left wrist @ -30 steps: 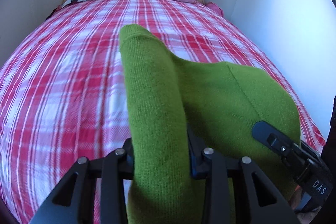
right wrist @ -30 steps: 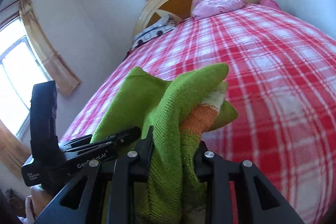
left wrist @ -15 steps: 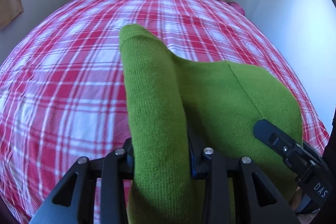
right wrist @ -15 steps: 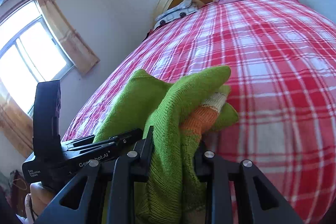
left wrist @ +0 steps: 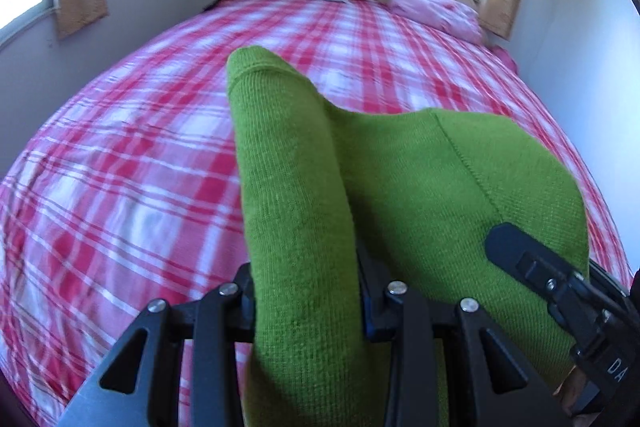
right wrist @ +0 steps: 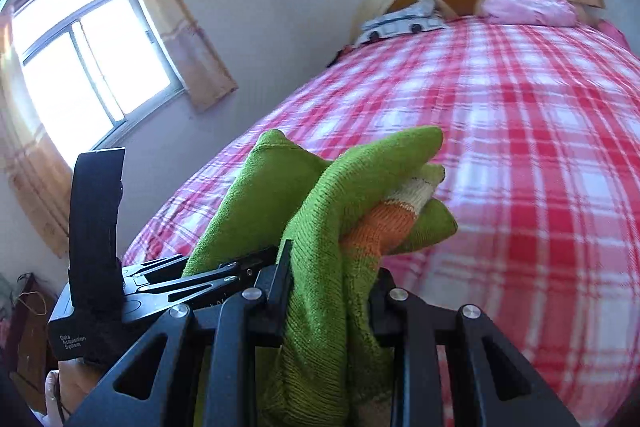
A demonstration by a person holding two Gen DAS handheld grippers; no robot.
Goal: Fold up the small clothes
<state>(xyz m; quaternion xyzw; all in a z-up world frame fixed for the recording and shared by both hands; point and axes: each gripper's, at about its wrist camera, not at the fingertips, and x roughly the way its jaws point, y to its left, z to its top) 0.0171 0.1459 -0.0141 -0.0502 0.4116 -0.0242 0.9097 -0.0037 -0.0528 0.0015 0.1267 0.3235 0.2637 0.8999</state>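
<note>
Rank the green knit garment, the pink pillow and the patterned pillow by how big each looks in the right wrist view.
1. green knit garment, largest by far, though it sits right at the camera.
2. pink pillow.
3. patterned pillow, close to the pink one and partly cut off by the bedspread, so this order is unsure.

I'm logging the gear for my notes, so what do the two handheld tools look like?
Both are matte black with angular, triangular-cutout finger frames and silver rivets. The left tool shows a blue edge inside one finger. In the right tool view, the other unit's body bears white "Data Acquisition System" lettering. No cables or sleeves show.
</note>
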